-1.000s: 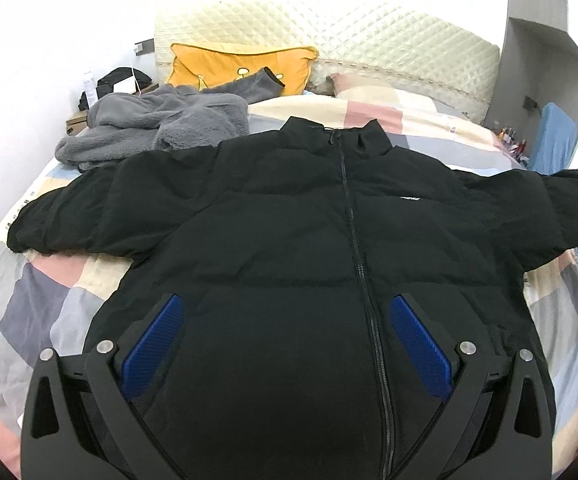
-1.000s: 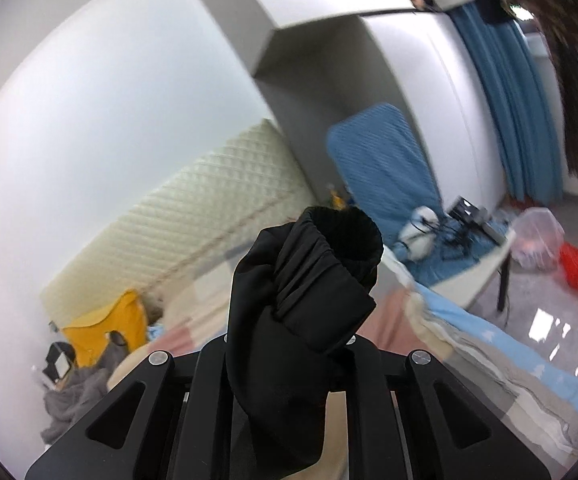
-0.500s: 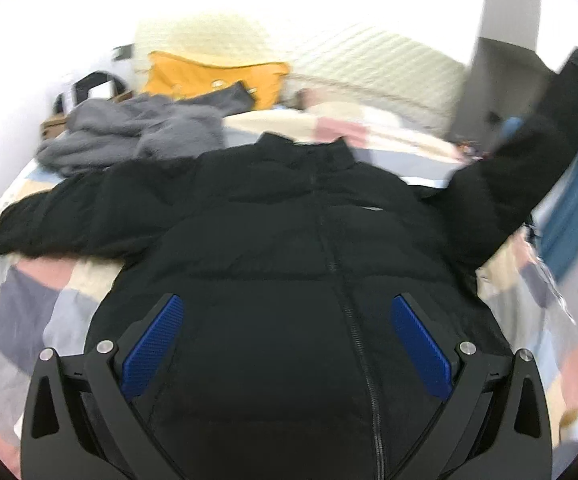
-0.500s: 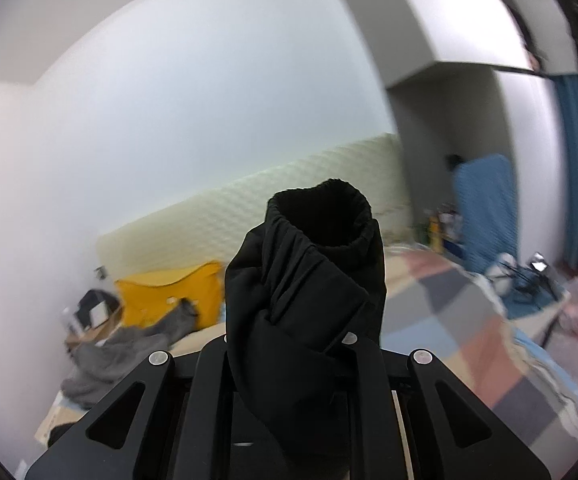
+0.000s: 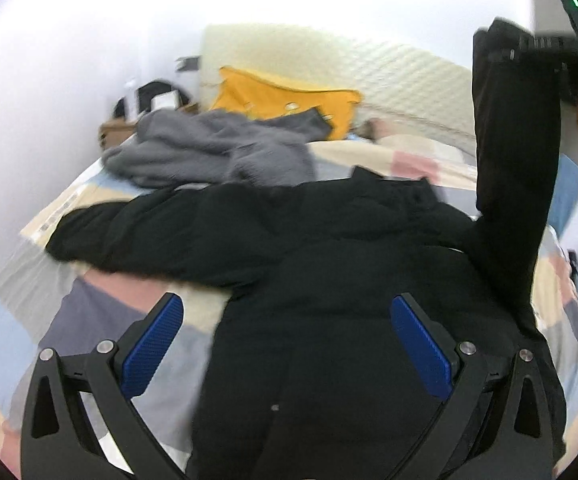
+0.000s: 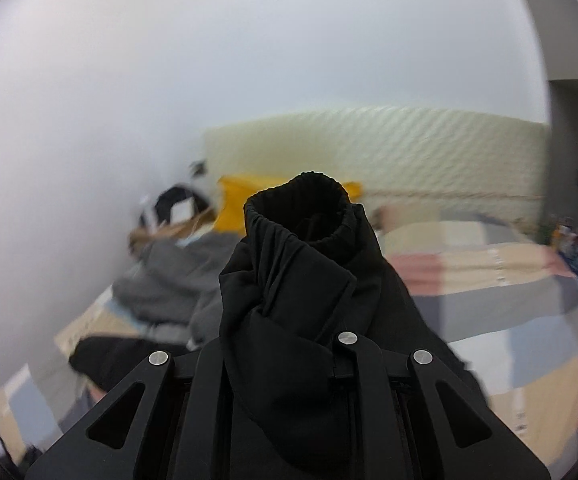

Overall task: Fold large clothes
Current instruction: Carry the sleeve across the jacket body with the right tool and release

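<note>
Black puffer jacket [image 5: 349,280] lies front-up across the bed [image 5: 89,320], filling the middle and lower part of the left wrist frame; its quilted body is matte and dark, with a stand-up collar toward the headboard [image 5: 369,64]. One sleeve stretches flat toward the left of the frame over the patchwork bedcover, while the other sleeve [image 5: 513,168] rises steeply at the right edge, lifted off the bed. In the right wrist view that sleeve's ribbed cuff [image 6: 309,208] stands up in the centre of the frame, its fabric bunched into deep folds. The right tool [image 6: 289,344] is clamped on the sleeve just below the cuff. The left tool [image 5: 285,344] hangs over the jacket's lower body with its blue pads [image 5: 153,344] wide apart (nothing between them). Behind the jacket, in the upper left, sit a grey fleece garment [image 5: 209,152] and a yellow pillow [image 5: 289,100].
</note>
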{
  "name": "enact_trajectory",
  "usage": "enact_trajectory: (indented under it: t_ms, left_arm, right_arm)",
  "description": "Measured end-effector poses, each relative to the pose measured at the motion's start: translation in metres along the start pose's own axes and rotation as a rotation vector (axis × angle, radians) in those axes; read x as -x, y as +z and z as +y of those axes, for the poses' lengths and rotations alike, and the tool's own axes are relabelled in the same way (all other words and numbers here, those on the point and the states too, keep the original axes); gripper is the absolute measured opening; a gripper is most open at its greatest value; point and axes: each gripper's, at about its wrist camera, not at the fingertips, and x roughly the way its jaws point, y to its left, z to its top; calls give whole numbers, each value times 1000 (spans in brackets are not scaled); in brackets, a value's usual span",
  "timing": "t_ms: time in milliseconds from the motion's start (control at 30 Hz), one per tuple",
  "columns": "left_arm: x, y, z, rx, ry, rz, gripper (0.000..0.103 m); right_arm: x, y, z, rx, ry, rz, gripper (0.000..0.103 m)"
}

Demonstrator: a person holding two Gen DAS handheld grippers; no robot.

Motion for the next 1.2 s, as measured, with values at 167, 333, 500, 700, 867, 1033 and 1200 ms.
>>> enact_trajectory:
  t_ms: [167,333,500,700,867,1033,1200]
  left_arm:
    - [-8,-4,21,42,19,-17,103]
    - [-25,-10,37,69,40,-13,103]
    - [-44,-10,52,111,53,18,103]
    - [-54,-13,68,153,56,27,103]
    - [-51,-13,64,128,52,9,103]
    - [-48,-14,57,105,31,4,103]
    - [-41,-12,53,91,36,-4,103]
  right_arm:
    - [-80,-63,47,44,83,137,12]
    - [-148,-128,79,58,122,278,13]
    - [-196,-191,96,67,138,395,16]
    - [-224,-216,114,164,86,435,19]
    - [-205,-206,116,134,185,382,53]
    - [-170,-179,121,91,232,307,54]
    - [-135,-148,101,47,218,236,54]
